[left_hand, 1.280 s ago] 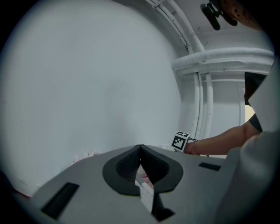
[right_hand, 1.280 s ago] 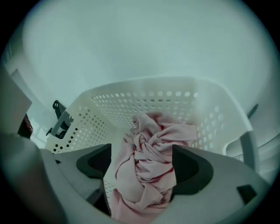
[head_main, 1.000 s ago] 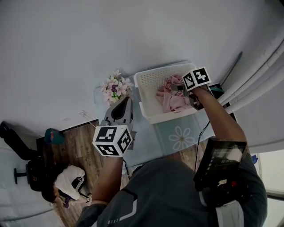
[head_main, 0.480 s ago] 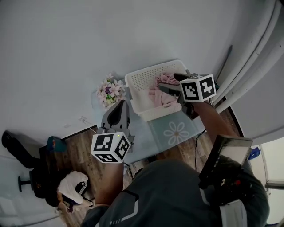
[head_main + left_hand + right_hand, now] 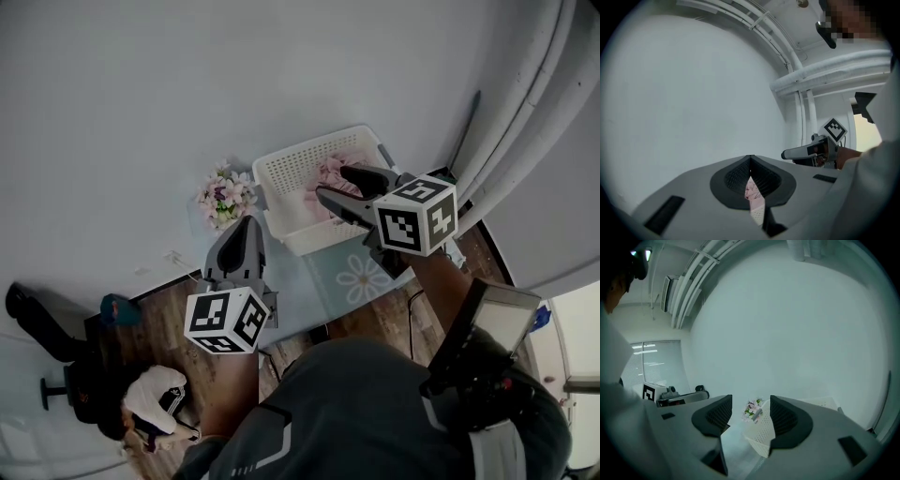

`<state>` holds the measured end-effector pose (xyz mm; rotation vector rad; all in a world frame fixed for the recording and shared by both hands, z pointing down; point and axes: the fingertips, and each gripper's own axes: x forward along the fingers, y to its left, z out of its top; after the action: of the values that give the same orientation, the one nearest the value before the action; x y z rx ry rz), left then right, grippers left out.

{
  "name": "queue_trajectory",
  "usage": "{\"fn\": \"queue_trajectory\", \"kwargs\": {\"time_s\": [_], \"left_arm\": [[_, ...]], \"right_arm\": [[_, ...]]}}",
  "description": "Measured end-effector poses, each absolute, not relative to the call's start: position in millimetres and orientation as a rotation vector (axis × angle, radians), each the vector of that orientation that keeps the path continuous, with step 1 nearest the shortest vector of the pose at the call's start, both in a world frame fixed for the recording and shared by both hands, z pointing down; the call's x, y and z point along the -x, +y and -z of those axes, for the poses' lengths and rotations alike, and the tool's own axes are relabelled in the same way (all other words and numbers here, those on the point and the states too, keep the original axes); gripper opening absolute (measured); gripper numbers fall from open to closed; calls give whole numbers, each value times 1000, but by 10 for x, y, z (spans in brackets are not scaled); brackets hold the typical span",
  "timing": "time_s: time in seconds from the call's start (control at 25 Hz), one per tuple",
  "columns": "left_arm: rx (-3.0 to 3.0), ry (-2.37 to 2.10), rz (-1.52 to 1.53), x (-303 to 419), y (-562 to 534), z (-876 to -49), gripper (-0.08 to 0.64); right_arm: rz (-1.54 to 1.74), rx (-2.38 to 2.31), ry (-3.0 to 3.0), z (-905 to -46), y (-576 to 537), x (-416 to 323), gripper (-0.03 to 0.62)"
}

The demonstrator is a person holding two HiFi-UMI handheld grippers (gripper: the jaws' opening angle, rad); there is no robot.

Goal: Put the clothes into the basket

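Grey wall, small table (image 5: 314,277). Pink clothes (image 5: 328,169) lie in the basket (image 5: 281,173) just past my right tongs (image 5: 331,182). Their jaws have just been narrowing and sit half apart, empty, so I reckon the drop's done. Left tongs (image 5: 247,223) are pinched together on nothing, off to the side. Right gripper view only catches the basket corner and flowers (image 5: 752,409); head view shows the pile.

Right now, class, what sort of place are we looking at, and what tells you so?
Probably an indoor room staged like a home laundry corner: a white basket of pink clothes and a bunch of flowers on a small table, over wooden flooring.
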<state>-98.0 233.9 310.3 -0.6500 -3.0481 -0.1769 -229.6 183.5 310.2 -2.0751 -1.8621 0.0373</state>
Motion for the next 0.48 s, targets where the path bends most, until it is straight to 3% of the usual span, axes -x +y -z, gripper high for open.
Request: {"fn": "queue_trajectory", "kwargs": {"time_s": [0.28,0.48], "left_arm": [[671,-3054,146,1014,2243,-3038,3],[660,-3060,185,1047,2231,-3036,3]], "right_arm": [[-7,2137,-1921,-3003,1633,2179,232],[-44,2115,-1980,-2946,1530,2259,168]]}}
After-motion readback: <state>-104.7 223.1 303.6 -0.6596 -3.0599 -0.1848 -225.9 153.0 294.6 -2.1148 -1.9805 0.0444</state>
